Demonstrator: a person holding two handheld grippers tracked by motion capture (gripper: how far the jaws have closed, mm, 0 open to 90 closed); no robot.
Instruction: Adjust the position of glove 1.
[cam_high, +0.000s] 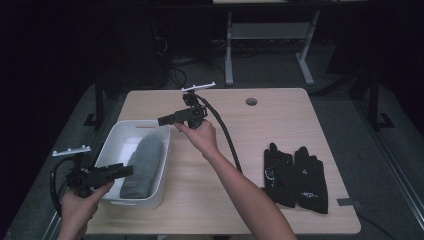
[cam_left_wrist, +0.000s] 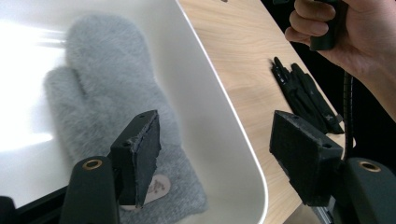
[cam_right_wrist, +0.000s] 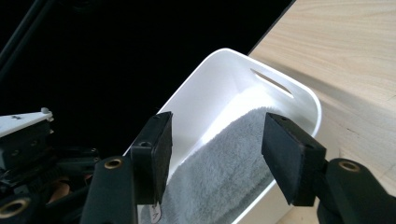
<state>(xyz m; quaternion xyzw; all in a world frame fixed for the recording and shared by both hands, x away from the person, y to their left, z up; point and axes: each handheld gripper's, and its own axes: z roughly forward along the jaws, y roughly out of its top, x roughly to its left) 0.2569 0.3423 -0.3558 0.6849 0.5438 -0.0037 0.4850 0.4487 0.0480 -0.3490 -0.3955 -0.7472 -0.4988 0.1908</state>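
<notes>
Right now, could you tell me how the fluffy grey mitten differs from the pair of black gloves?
The fluffy grey mitten lies inside the white plastic bin; the pair of black gloves lies on the bare wooden table. The mitten is thick, furry and fingerless; the gloves are thin, smooth and have separate fingers. Both lie flat, untouched.

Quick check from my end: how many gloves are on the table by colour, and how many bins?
Grey fuzzy mitten: 1 visible, lying in the bin
Black gloves: 2, side by side on the bare table top
White bin: 1
Total: 4 things
</notes>
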